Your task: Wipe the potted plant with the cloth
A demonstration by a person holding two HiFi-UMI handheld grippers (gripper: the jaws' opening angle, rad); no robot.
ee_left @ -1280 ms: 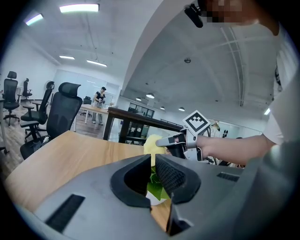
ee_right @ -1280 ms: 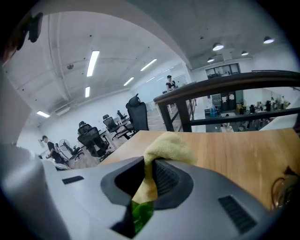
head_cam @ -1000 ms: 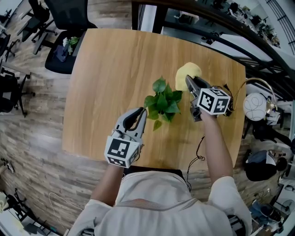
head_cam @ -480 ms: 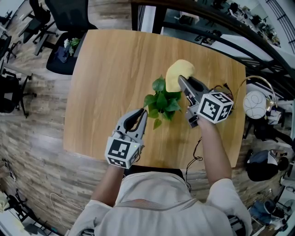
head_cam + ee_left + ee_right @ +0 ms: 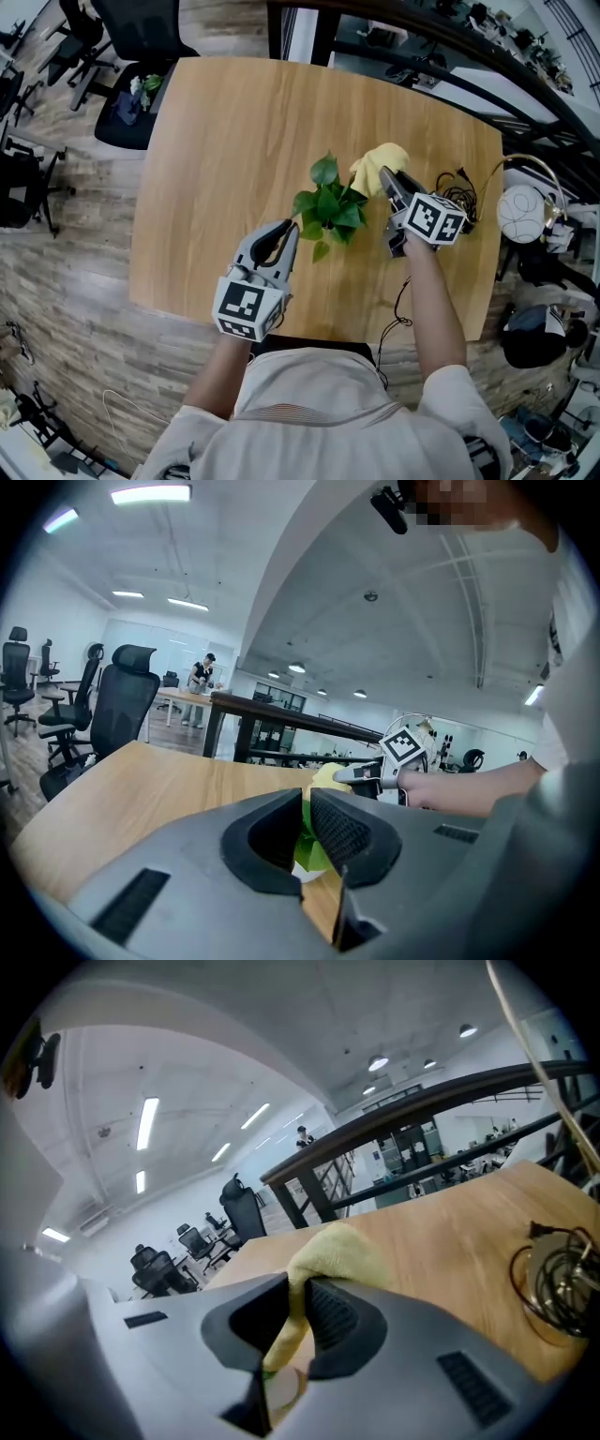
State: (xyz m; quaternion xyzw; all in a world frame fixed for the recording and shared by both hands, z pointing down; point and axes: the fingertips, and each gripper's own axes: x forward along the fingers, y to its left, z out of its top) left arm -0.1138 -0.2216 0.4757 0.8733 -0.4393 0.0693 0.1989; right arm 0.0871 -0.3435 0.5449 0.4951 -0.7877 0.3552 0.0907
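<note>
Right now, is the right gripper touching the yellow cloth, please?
Touching. In the right gripper view, the right gripper has its jaws clamped on the yellow cloth.

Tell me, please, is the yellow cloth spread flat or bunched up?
Bunched up. The right gripper pinches a fold of the cloth between its jaws, and the rest puffs out beyond them as a crumpled wad.

Whitish shirt (image 5: pixel 328 412) is worn, with short sleeves (image 5: pixel 457 380); thin dark stripes are seen across it. Forearms are left bare. Left gripper (image 5: pixel 285 228) and right gripper (image 5: pixel 385 175): grey moulded shells, fitted with black ribbed pads (image 5: pixel 343 831). Cube (image 5: pixel 248 307) with black-and-white square markers is carried on each.
</note>
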